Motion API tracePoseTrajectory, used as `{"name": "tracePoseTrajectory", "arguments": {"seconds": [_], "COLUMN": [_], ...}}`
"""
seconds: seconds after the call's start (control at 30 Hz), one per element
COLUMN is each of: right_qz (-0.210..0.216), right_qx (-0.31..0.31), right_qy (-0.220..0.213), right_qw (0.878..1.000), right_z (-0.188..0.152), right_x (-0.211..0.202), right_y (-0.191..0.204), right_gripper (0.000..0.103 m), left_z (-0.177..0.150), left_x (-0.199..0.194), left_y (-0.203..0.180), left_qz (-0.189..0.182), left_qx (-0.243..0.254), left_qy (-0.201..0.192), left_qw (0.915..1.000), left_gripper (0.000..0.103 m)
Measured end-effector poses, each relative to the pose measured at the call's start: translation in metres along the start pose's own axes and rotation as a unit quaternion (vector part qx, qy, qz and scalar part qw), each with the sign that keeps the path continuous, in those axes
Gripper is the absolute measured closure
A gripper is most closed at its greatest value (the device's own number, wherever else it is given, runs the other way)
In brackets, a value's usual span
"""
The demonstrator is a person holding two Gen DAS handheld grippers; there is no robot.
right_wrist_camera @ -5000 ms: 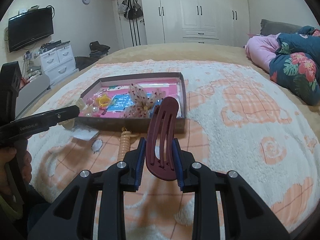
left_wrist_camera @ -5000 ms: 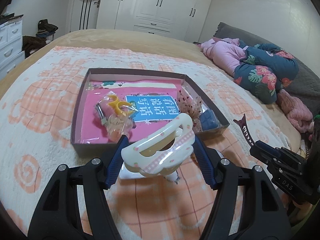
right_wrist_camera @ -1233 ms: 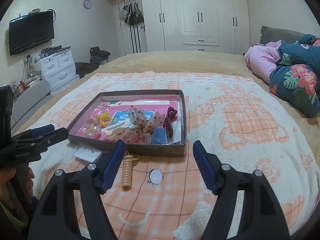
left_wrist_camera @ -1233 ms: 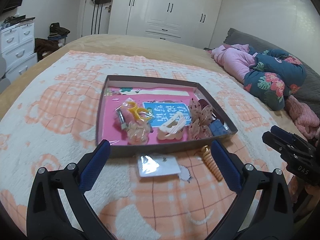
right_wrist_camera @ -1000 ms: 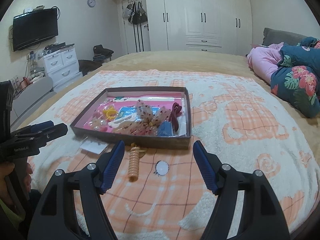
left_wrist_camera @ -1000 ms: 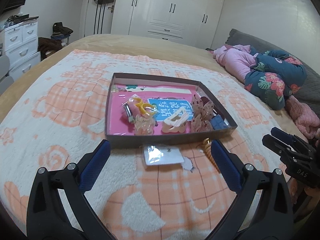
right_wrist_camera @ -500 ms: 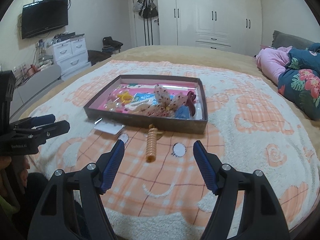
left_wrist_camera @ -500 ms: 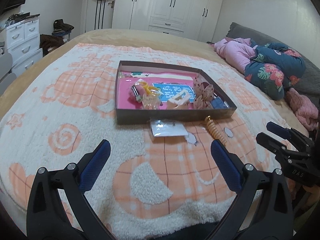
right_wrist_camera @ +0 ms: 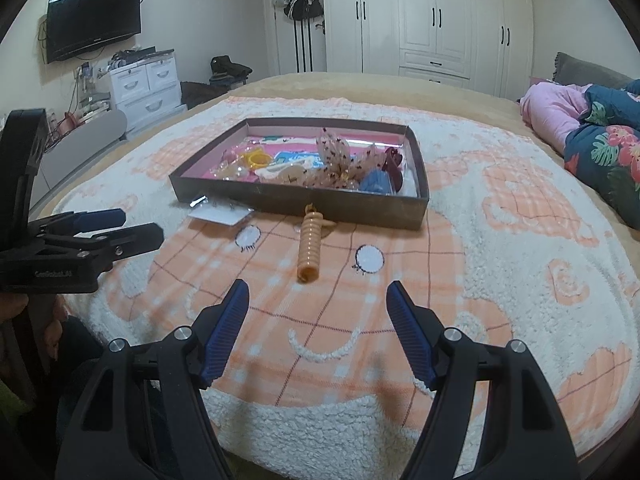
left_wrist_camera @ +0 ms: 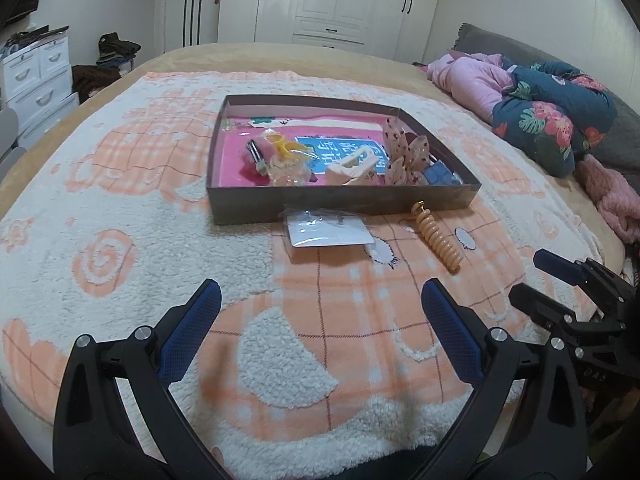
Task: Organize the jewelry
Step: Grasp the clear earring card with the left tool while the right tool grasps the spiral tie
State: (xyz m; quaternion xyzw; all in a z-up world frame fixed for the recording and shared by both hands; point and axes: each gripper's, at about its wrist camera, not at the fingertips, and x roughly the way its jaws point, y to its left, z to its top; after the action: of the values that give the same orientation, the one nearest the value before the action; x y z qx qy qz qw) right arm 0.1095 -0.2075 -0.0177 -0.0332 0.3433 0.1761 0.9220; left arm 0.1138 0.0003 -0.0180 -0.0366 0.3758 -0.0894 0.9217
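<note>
A shallow brown box with a pink lining sits on the bed blanket and holds several hair accessories: a cream claw clip, a yellow clip, a dotted bow and a maroon clip. An orange spiral hair tie and a clear packet with a white card lie on the blanket in front of the box. My left gripper is open and empty, well short of the packet. My right gripper is open and empty, just short of the spiral tie.
The pink-and-white fleece blanket covers the bed. Pink and floral bedding is piled at the right. White drawers and a wall TV stand at the left, wardrobes behind.
Five seconds ago each gripper held a hair clip; both clips now lie in the box. Over the last second both open grippers have drawn back from the box toward the bed's near edge.
</note>
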Motion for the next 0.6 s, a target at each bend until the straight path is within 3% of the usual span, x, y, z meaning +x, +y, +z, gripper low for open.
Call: {"name": "tracePoseTrajectory", "arguments": {"seconds": [0.6], "right_qz": [-0.001], "right_qx": [0.021], "right_qy": [0.026], "right_qw": [0.999], "right_z": [0.002], "right_x": [0.046], "right_y": [-0.006], "right_gripper": [0.034], "left_z": [0.016], "left_x": [0.042], "left_y": [0.001], "left_qz": [0.01], "left_qx": [0.002], "left_qy": [0.022], "left_qw": [0.9997], "left_gripper": [0.011]}}
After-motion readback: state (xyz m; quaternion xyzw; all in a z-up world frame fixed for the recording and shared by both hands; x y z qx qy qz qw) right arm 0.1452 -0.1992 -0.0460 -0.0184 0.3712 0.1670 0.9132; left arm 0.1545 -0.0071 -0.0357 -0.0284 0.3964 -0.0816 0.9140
